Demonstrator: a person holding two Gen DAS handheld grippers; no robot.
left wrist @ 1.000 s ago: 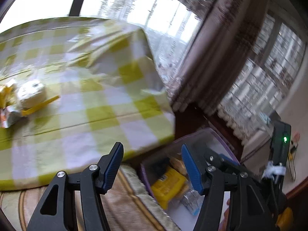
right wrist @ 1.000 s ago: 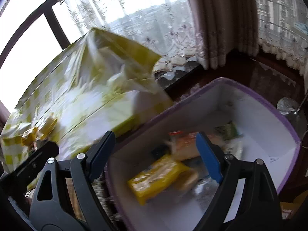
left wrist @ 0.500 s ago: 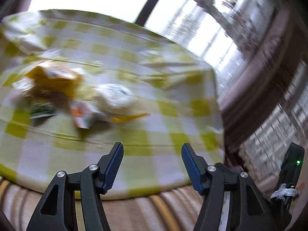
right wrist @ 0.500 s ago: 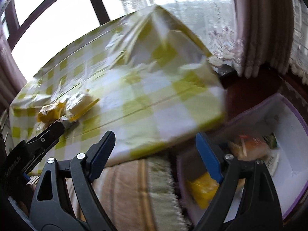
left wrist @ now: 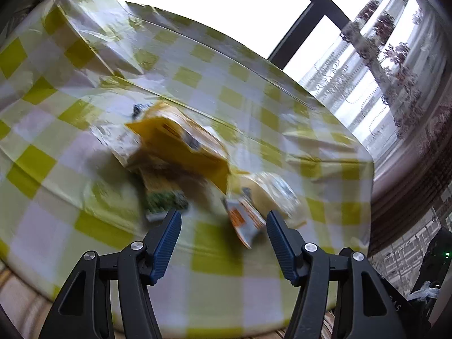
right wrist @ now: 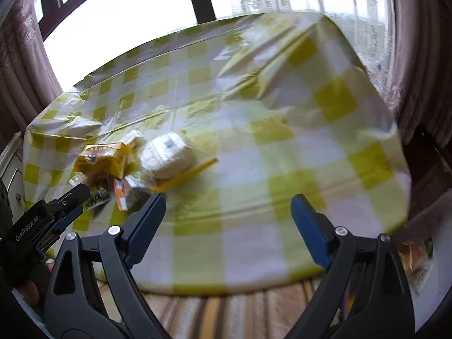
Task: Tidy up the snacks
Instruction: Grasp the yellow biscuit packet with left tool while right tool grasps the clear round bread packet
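left wrist: empty left claw (left wrist: 223, 227) above blurred snack packets (left wrist: 180, 147).

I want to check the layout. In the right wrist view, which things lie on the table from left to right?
Left gripper at the edge → yellow packet → orange-and-white packet → round white packet → bare checked tablecloth.

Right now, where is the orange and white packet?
The orange and white packet lies on the checked tablecloth at the pile's near edge, between the green packet and the pale round snack.
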